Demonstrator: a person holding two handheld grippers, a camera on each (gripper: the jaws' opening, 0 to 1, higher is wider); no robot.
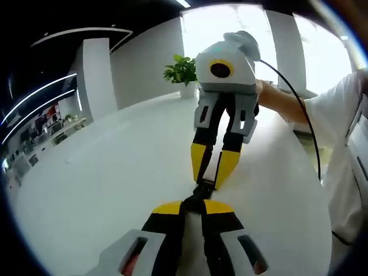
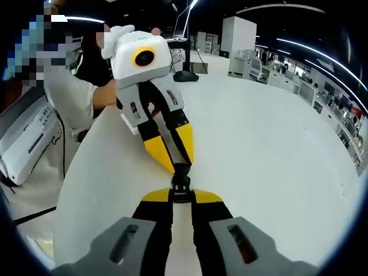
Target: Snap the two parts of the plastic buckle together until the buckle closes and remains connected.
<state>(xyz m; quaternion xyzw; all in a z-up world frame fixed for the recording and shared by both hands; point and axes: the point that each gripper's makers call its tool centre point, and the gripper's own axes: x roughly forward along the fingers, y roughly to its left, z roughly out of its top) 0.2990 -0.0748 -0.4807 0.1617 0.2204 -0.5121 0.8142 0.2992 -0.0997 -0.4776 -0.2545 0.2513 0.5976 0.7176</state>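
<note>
A black plastic buckle (image 1: pixel 199 192) hangs a little above the white table (image 1: pixel 103 172), stretched between my two grippers, which face each other tip to tip. My left gripper (image 1: pixel 192 206) is shut on the buckle's near end, and my right gripper (image 1: pixel 214 175) comes down from above, shut on its far end. In the right gripper view the buckle (image 2: pixel 181 179) runs from my right gripper (image 2: pixel 181 198) up to my left gripper (image 2: pixel 175 164). The two parts meet in one black line; I cannot tell whether they are latched.
A potted plant (image 1: pixel 183 72) stands at the table's far edge. A person's arm (image 1: pixel 284 106) and a black cable (image 1: pixel 305 115) reach in from the right. A black stand (image 2: pixel 187 75) sits on the table (image 2: pixel 276 149) behind the left gripper.
</note>
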